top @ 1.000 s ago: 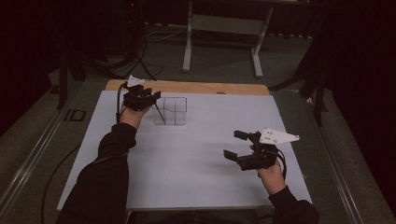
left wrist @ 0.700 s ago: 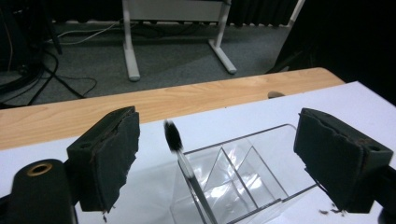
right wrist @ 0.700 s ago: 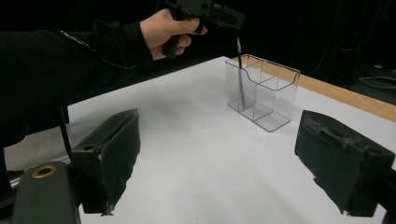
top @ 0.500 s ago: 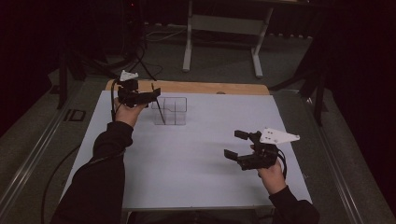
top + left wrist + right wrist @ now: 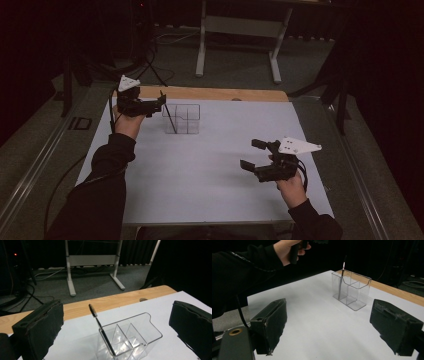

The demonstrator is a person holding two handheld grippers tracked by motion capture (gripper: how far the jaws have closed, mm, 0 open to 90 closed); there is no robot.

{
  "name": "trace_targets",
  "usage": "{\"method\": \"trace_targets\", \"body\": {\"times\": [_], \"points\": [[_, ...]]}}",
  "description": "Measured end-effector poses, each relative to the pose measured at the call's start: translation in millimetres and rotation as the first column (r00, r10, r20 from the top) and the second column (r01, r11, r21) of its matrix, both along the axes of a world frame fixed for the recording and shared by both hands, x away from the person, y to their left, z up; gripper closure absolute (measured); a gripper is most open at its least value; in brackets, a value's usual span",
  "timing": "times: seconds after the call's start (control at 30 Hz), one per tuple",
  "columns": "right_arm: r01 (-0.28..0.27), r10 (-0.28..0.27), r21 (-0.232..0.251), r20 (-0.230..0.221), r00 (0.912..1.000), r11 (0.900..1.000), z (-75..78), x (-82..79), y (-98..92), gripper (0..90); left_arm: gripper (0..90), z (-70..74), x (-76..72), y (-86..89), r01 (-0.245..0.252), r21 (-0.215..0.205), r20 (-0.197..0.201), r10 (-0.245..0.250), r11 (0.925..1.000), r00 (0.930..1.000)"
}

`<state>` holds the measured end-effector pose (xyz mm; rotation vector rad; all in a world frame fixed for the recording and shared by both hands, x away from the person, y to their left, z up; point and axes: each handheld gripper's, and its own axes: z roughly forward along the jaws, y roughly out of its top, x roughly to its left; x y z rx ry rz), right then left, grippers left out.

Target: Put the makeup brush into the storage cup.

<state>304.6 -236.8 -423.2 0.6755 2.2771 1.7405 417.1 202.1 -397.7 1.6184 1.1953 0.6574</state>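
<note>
The left gripper (image 5: 159, 103) hangs raised above the far left part of the white table (image 5: 210, 200), its jaws spread wide with nothing between them. Just beyond and below those jaws stands a clear divided organizer (image 5: 130, 336). A thin black mascara wand (image 5: 100, 326) leans in the compartment nearest this gripper, bristle tip up and tilted toward the gripper; its lower end blurs into reflections in the plastic. The right gripper (image 5: 255, 156) sits low over the near right of the table, jaws likewise wide apart and empty, with the organizer well ahead of it. From its view the wand is a faint dark line and the left hand (image 5: 290, 247) is cut off at the top edge.
</note>
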Motion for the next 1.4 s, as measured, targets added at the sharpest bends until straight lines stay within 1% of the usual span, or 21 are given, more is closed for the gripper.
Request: {"method": "trace_targets", "body": {"times": [0.03,0.13,0.27,0.37,0.43,0.47,0.5,0.57,0.63,0.7,0.73,0.8,0.87,0.93,0.97,1.03,1.23,1.3,1.33,1.37,1.4], "points": [[0.001,-0.001,0.002,0.000,1.0000,1.000,0.2,0.1,-0.1,14.0,0.0,1.0,-5.0,1.8,0.015,-0.020,0.007,-0.015,0.9997,0.9999],[0.003,-0.003,0.003,0.001,1.0000,1.000,1.0,-0.1,-0.3,14.0,0.0,2.1,-10.6,2.9,0.020,-0.020,0.006,-0.020,0.9996,0.9998],[0.004,-0.004,0.005,0.004,1.0000,1.000,1.8,-0.4,-1.0,14.0,0.0,5.7,-25.9,7.9,0.060,-0.041,0.009,-0.060,0.9974,0.9982],[0.004,-0.004,0.001,0.005,1.0000,1.000,1.5,-0.2,-1.2,14.0,0.0,7.1,-33.0,8.6,0.076,-0.038,0.016,-0.076,0.9964,0.9970],[0.004,-0.004,0.005,0.001,1.0000,1.000,0.8,0.3,-1.0,14.0,0.0,8.1,-40.0,8.7,0.097,-0.039,0.022,-0.096,0.9945,0.9951],[0.006,-0.006,0.003,0.001,1.0000,1.000,0.9,0.3,-0.9,14.0,0.0,8.9,-47.0,7.9,0.111,-0.041,0.037,-0.110,0.9929,0.9932],[0.006,-0.006,0.003,0.001,1.0000,1.000,0.9,0.3,-0.9,14.0,0.0,8.9,-47.0,7.9,0.111,-0.041,0.037,-0.110,0.9929,0.9932],[0.004,-0.004,0.004,-0.001,1.0000,1.000,0.8,0.2,-0.4,14.0,0.0,10.2,-56.2,5.3,0.139,-0.045,0.047,-0.137,0.9893,0.9894],[0.002,-0.002,0.001,0.001,1.0000,1.000,0.7,-0.1,0.2,14.0,0.0,10.5,-62.0,2.6,0.155,-0.029,0.048,-0.153,0.9876,0.9870],[0.001,-0.001,0.000,0.002,1.0000,1.000,0.7,-0.3,0.6,14.0,0.0,10.3,-65.0,1.8,0.163,-0.036,0.051,-0.161,0.9860,0.9857],[0.001,-0.001,-0.002,0.003,1.0000,1.000,0.5,-0.3,0.8,14.0,0.0,9.4,-71.1,0.4,0.179,-0.047,0.060,-0.177,0.9827,0.9825],[0.001,-0.001,-0.001,0.000,1.0000,1.000,0.2,-0.2,0.7,14.0,0.0,8.7,-74.0,-0.2,0.186,-0.049,0.064,-0.183,0.9813,0.9811],[0.001,-0.001,-0.001,-0.001,1.0000,1.000,0.0,0.0,0.4,14.0,0.0,4.6,-81.4,-1.8,0.207,-0.053,0.067,-0.204,0.9768,0.9767],[0.000,0.000,0.000,-0.001,1.0000,1.000,-0.1,0.2,0.3,14.0,0.0,2.6,-83.1,-2.7,0.212,-0.047,0.068,-0.209,0.9761,0.9756],[0.000,0.000,-0.003,-0.001,1.0000,1.000,-0.5,0.5,0.4,14.0,0.0,-1.7,-85.3,-4.1,0.228,-0.040,0.062,-0.226,0.9728,0.9723],[0.000,0.000,-0.001,-0.003,1.0000,1.000,-0.7,0.4,0.7,14.0,0.0,-3.8,-86.8,-4.6,0.228,-0.040,0.064,-0.226,0.9727,0.9721],[0.001,-0.001,-0.003,-0.004,1.0000,1.000,-0.7,0.3,0.2,14.0,0.0,-15.4,-99.2,-9.0,0.284,-0.059,0.065,-0.280,0.9571,0.9578],[0.002,-0.002,-0.004,-0.002,1.0000,1.000,-0.3,-0.1,-0.3,14.0,0.1,-18.1,-105.0,-10.6,0.314,-0.068,0.077,-0.308,0.9471,0.9481],[0.002,-0.002,-0.004,-0.003,1.0000,1.000,-0.3,0.0,-0.2,14.0,0.0,-20.9,-109.3,-12.0,0.347,-0.090,0.084,-0.340,0.9335,0.9366],[0.002,-0.002,-0.004,-0.003,1.0000,1.000,-0.3,0.0,-0.2,14.0,0.0,-20.9,-109.3,-12.0,0.347,-0.090,0.084,-0.340,0.9335,0.9366],[0.003,-0.003,-0.007,-0.002,1.0000,1.000,-0.4,0.0,0.0,14.0,0.1,-25.0,-114.3,-15.3,0.370,-0.082,0.081,-0.363,0.9255,0.9281]]}}
